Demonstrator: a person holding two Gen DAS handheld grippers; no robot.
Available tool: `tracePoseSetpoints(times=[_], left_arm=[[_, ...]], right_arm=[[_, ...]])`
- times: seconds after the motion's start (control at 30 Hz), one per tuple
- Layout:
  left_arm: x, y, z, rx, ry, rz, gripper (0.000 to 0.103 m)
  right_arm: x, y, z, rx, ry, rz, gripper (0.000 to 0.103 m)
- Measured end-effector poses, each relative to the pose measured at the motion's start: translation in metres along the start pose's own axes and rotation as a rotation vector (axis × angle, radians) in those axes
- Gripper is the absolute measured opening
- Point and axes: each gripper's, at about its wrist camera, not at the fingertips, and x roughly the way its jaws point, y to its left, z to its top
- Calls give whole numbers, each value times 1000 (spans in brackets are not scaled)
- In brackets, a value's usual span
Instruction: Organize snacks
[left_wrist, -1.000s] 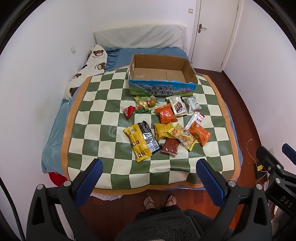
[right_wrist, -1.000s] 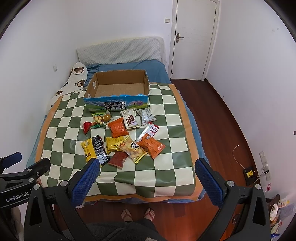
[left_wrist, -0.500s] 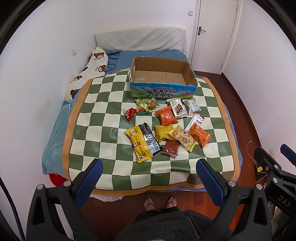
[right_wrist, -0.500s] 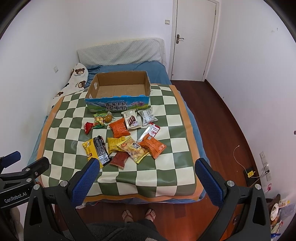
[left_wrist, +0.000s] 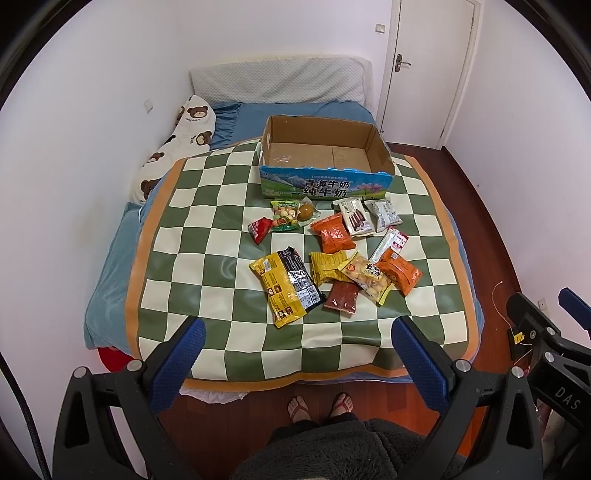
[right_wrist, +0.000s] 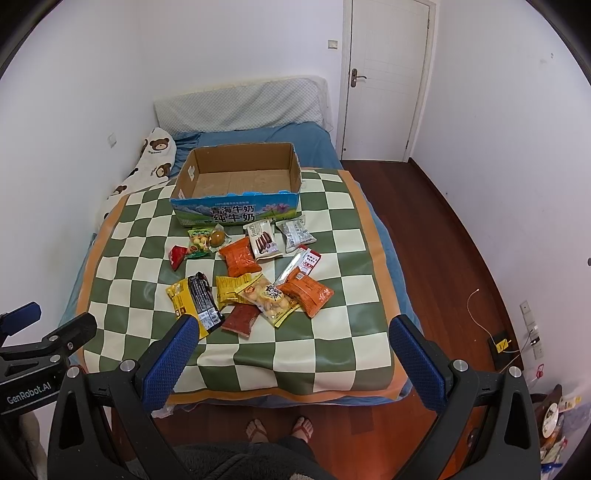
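Several snack packets lie in a loose pile on a green-and-cream checkered mat (left_wrist: 207, 236) on the bed. Among them are a large yellow-and-black bag (left_wrist: 286, 286), an orange packet (left_wrist: 332, 233) and a white Franzzi packet (left_wrist: 355, 220). An open, empty cardboard box (left_wrist: 325, 177) with a blue printed front stands just behind them, and shows in the right wrist view (right_wrist: 236, 206) too. My left gripper (left_wrist: 295, 354) is open and empty, held high over the bed's near edge. My right gripper (right_wrist: 291, 350) is also open and empty.
A bear-print pillow (left_wrist: 177, 147) lies along the left wall. A white door (right_wrist: 384, 81) is at the back right. Wooden floor (right_wrist: 443, 258) runs along the bed's right side, with a cable and wall socket. My feet in sandals (left_wrist: 321, 406) stand at the bed's foot.
Both views have shifted slightly; the bed and snacks sit a little higher and further in frame. Nothing on the mat has moved. Both grippers stay open.
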Motion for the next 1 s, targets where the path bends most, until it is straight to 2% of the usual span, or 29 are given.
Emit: tracePoseSetpoints(times=[1.0], left_arm=[[3, 0, 6, 7, 7, -4, 103]], right_arm=[[0, 1, 0, -2, 0, 2, 103]])
